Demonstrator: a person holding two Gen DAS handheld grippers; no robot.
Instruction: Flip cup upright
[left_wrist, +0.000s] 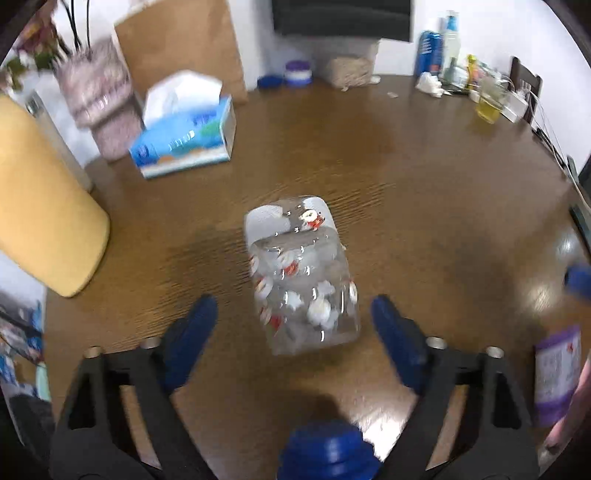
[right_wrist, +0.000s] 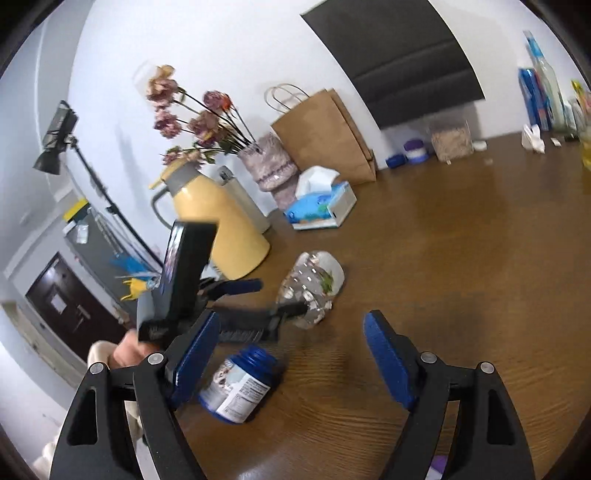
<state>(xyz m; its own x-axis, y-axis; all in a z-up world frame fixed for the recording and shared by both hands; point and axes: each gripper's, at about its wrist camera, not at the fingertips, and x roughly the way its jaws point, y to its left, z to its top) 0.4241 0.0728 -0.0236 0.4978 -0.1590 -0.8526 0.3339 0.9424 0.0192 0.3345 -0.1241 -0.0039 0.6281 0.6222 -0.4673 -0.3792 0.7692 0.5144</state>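
Observation:
A clear glass cup (left_wrist: 299, 277) printed with small white and red figures rests on the brown wooden table (left_wrist: 424, 206). It appears to lie on its side, thick base away from me and mouth toward my left gripper (left_wrist: 293, 306). That gripper is open, and its blue fingers flank the cup's near end without pressing it. In the right wrist view the cup (right_wrist: 317, 280) lies just past the left gripper (right_wrist: 277, 295). My right gripper (right_wrist: 291, 321) is open and holds nothing, a little short of the cup. One of its fingertips (left_wrist: 578, 280) shows at the right edge.
A blue-lidded jar (right_wrist: 240, 387) lies on its side near the left gripper. A yellow thermos (left_wrist: 40, 206), a tissue box (left_wrist: 184, 144), a vase of dried flowers (left_wrist: 99, 96) and a paper bag (right_wrist: 325, 133) stand at the back left. Bottles (left_wrist: 443, 48) crowd the far right.

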